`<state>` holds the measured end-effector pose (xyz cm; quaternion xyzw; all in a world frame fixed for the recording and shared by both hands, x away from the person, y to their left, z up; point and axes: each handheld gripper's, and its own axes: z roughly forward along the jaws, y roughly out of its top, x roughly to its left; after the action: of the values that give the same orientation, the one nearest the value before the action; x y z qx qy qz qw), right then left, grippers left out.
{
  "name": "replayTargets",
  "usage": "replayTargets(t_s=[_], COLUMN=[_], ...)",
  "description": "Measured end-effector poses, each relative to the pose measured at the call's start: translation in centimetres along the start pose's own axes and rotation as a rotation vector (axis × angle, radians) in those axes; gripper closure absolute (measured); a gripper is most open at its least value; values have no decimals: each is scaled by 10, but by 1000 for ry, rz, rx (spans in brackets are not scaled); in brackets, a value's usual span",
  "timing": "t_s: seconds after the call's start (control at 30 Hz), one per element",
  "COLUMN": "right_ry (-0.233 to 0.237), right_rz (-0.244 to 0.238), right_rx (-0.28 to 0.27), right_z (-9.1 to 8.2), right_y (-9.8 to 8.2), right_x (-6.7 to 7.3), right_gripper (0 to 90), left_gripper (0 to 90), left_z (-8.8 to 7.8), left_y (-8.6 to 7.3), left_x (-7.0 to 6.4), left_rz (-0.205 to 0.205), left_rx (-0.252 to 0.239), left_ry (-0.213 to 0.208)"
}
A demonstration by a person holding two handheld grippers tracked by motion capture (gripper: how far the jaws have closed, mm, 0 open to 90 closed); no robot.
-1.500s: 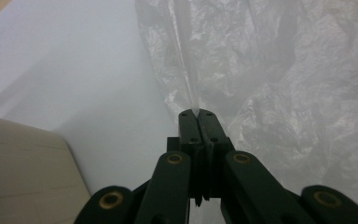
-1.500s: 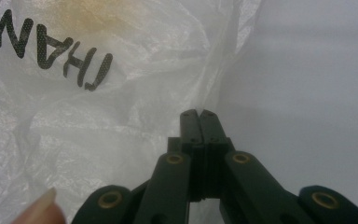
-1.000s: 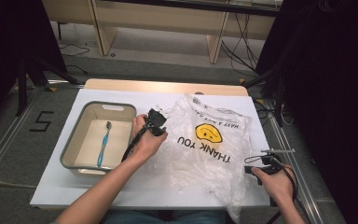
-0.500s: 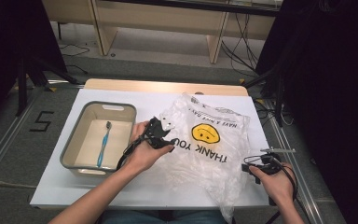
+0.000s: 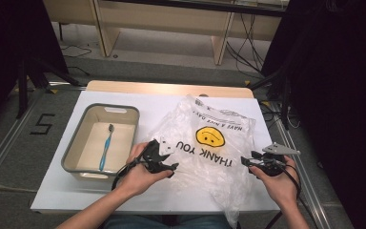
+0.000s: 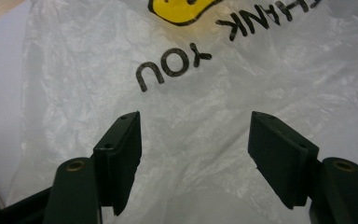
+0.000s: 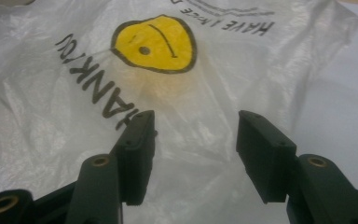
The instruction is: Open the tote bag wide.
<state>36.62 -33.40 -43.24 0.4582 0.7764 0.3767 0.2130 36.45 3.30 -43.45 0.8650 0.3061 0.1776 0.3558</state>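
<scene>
Both grippers sit with jaws apart over the plastic bag (image 5: 209,152), holding nothing.

My left gripper (image 5: 164,160) is at the bag's left edge, my right gripper (image 5: 250,164) at its right edge, on the white tabletop (image 5: 162,102). From above I see a grey tub (image 5: 74,152) to the left with a blue toothbrush (image 5: 106,145) lying in it, well apart from the bag. My gripper views bring close the crinkled film, the yellow face (image 7: 153,43) and black lettering. Beyond the far edge are wooden furniture legs, floor cables and dark curtains.
</scene>
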Motion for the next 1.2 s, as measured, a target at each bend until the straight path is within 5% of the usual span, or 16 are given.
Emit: replayTargets(t_s=[0.57, 1.2], right_ry=[99, 183], right_rz=[-84, -170], right_rx=[-5, 24], right_z=[21, 44], right_y=[11, 21], right_x=[29, 57], right_gripper=[443, 426], left_gripper=[320, 327], left_z=[-5, 0], left_y=[-24, -31], left_x=[-8, -18], left_rz=[19, 48], left_rx=[-2, 33], left_ry=[-24, -37])
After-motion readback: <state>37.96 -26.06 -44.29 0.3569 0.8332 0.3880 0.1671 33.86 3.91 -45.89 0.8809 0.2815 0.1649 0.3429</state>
